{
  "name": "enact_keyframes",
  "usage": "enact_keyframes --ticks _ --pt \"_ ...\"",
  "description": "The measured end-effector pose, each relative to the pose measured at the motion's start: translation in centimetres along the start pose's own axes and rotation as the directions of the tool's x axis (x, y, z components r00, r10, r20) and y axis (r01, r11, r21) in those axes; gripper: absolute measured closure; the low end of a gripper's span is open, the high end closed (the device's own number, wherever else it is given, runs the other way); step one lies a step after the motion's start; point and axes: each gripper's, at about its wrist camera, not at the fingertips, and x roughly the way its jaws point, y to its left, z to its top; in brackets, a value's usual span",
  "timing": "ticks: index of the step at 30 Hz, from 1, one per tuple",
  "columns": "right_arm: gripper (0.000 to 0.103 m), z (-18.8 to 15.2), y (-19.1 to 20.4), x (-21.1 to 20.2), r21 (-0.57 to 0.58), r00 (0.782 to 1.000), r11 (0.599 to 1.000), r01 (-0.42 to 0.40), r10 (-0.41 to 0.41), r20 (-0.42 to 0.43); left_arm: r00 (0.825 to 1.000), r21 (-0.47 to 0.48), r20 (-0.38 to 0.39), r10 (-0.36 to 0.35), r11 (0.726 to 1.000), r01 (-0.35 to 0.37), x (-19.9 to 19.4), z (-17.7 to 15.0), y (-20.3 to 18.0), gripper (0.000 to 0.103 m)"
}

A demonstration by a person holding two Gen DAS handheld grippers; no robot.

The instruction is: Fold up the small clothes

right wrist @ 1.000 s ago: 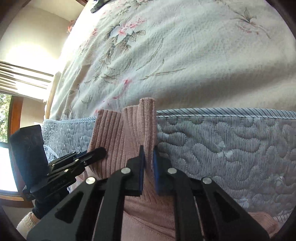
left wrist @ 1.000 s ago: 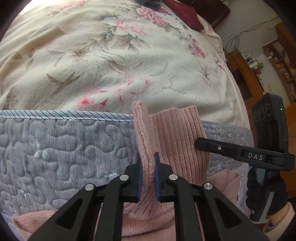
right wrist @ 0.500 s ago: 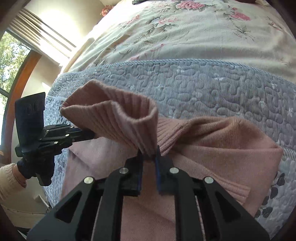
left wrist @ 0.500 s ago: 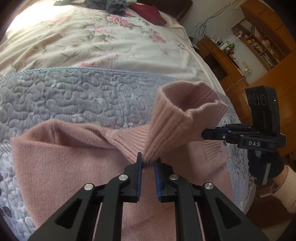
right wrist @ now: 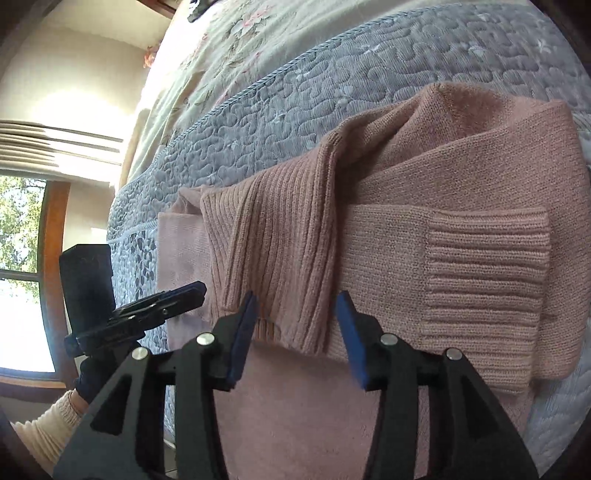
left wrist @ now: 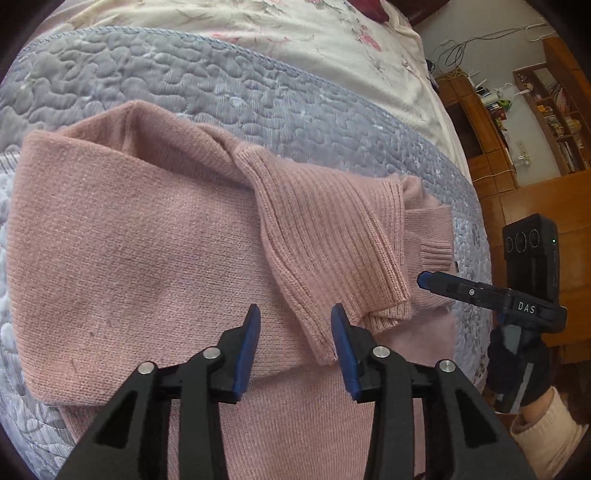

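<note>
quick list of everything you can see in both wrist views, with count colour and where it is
sweater: 1, dusty pink knit, lying folded on the quilt, ribbed collar turned down over it, ribbed cuff lying on top
quilt: 1, grey-blue stitched, under the sweater
bedspread: 1, cream with pink flowers, beyond the quilt
dark red cloth: 1, far end of the bed
shelves: wooden, brown, against the far wall
window: 1, wooden frame, beside the bed
left gripper: black with blue pads, open above the sweater
right gripper: black with blue pads, open at the collar edge
</note>
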Motion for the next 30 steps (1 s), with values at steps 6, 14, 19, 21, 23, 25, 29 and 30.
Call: enact_keyframes --ticks 6,14,19,21,23,25,29,30 --pt "0.093 0.0 0.3 3.0 0.014 0.998 0.999 0.046 -0.045 -0.041 1.0 -0.014 -0.02 0.007 1.0 -0.007 2.1 0.5 -0.5 0.087" --pt "0.096 0.9 -0.2 0.1 -0.016 0.998 0.999 0.052 -0.052 0.018 0.997 0.047 0.06 0.054 0.997 -0.057 -0.5 1.8 -0.3 0.093" --pt "0.096 -0.2 -1.7 2.3 -0.026 0.993 0.993 0.114 -0.115 -0.037 0.995 0.082 0.007 0.099 0.992 -0.099 1.5 1.4 0.9 0.093" --pt "0.096 -0.4 -2.3 2.4 0.006 0.995 0.995 0.098 -0.098 -0.028 0.996 0.068 0.012 0.087 0.994 -0.087 1.5 1.3 1.2 0.093" --pt "0.097 -0.5 -2.2 2.5 -0.001 0.993 0.994 0.111 -0.111 -0.025 0.996 0.053 0.016 0.083 0.995 -0.084 1.4 1.3 1.3 0.091" --pt "0.092 -0.6 -1.8 2.2 -0.013 0.993 0.993 0.114 -0.114 -0.023 0.995 0.053 0.018 0.1 0.994 -0.101 1.0 1.2 1.0 0.088" --pt "0.078 -1.5 -0.7 -1.0 -0.018 0.993 0.993 0.116 -0.115 0.04 0.985 0.051 0.04 0.17 0.984 -0.171 -1.3 0.1 0.0 0.08" --pt "0.078 -2.1 -0.6 -2.1 -0.015 0.992 0.993 0.119 -0.118 0.052 0.983 0.047 0.05 0.174 0.983 -0.177 -2.3 -0.5 -0.2 0.079"
